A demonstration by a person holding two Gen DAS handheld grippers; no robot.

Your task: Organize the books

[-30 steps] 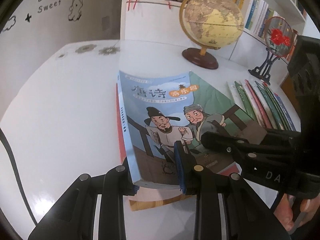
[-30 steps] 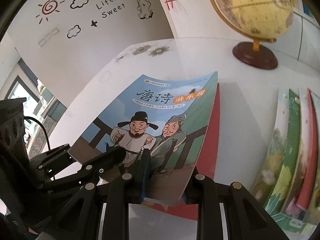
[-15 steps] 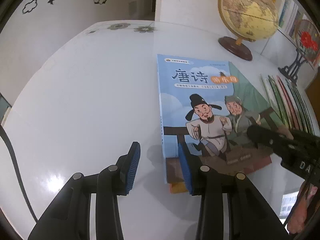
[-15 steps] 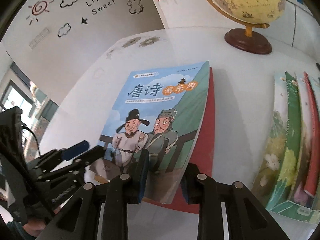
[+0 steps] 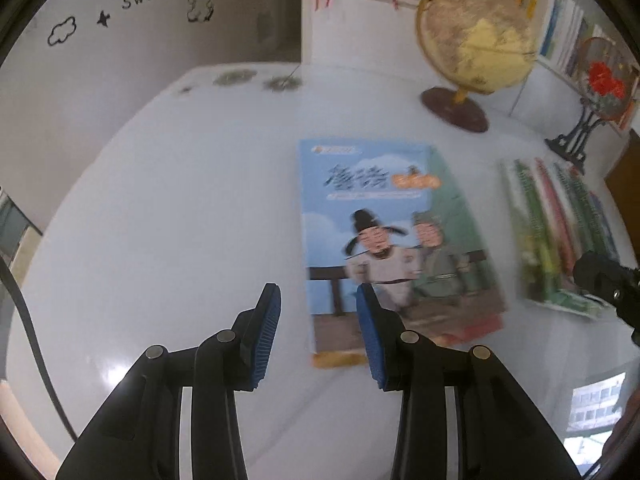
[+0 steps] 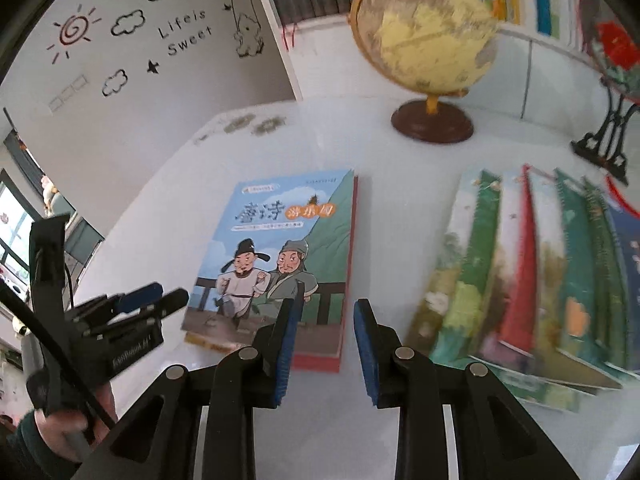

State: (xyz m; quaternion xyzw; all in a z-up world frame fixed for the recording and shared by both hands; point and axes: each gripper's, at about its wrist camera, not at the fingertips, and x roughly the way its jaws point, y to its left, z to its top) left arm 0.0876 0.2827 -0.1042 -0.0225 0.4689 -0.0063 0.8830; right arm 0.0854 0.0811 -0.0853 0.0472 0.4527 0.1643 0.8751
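Observation:
A blue picture book (image 5: 384,232) (image 6: 280,248) with two cartoon men on its cover lies flat on a small stack, above a red book (image 6: 350,280) and an orange one (image 5: 340,358). My left gripper (image 5: 316,292) hangs open just short of the stack's near left corner, with nothing between its blue pads. It also shows at the left of the right wrist view as the left gripper (image 6: 156,300), held by a hand. My right gripper (image 6: 328,304) is open above the stack's near right edge and holds nothing. It shows as the right gripper (image 5: 608,280) at the right edge.
Several thin books (image 6: 540,280) (image 5: 552,232) lie fanned out to the right of the stack. A globe (image 5: 476,40) (image 6: 424,28) and a round fan on a black stand (image 6: 608,132) stand at the back of the white table (image 5: 180,220). Bookshelves line the wall behind.
Both grippers have let go of the blue book, which was tilted up and now lies flat on the stack. Both have pulled back and up from it.

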